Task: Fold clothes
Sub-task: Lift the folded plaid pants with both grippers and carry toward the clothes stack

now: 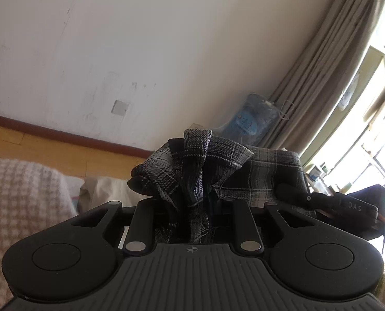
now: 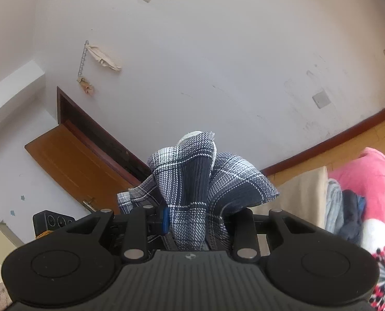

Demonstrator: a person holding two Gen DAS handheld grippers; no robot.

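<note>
Left wrist view showed the left gripper clamped on a bunched fold of the dark plaid garment, which stretched right toward the other black gripper body. Beyond lay a checked blanket, wooden floor and a grey curtain. Right wrist view showed the right gripper pinching another bunch of that cloth, with a wooden door behind.

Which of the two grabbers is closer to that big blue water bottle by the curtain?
Left. The left gripper, clamped on the plaid garment, faces the blue water bottle just beyond the cloth. The right gripper, also clamped on plaid cloth, shows no bottle, only wall and door.
</note>
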